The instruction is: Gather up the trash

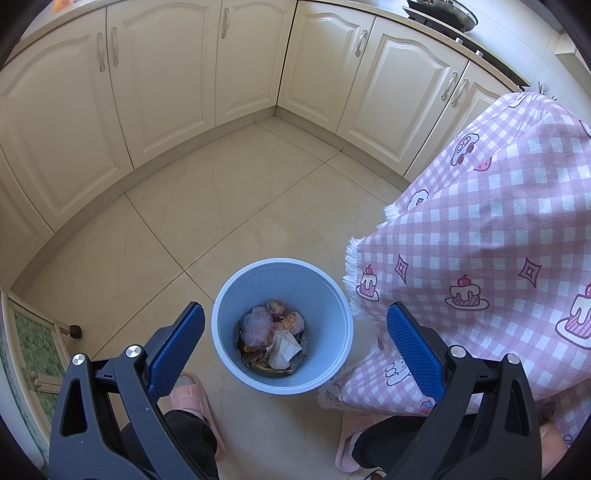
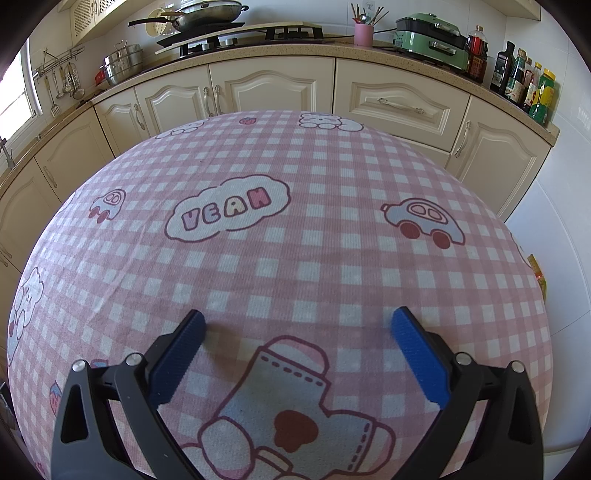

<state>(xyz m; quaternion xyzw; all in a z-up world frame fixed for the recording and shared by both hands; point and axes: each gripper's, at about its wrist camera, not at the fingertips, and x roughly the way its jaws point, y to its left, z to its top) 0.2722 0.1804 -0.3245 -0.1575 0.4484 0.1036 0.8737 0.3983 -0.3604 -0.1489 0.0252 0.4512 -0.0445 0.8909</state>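
Observation:
A light blue trash bin stands on the tiled floor beside the table. Crumpled wrappers and paper lie at its bottom. My left gripper hangs open above the bin, its blue pads wide apart with nothing between them. My right gripper is open just over the table's pink checked cloth, also holding nothing. A yellow wrapper peeks over the table's right edge.
Cream cabinets line the walls. The cloth-covered table overhangs to the right of the bin. A person's feet in pink slippers stand near the bin. The counter holds a stove with a wok, a green appliance and bottles.

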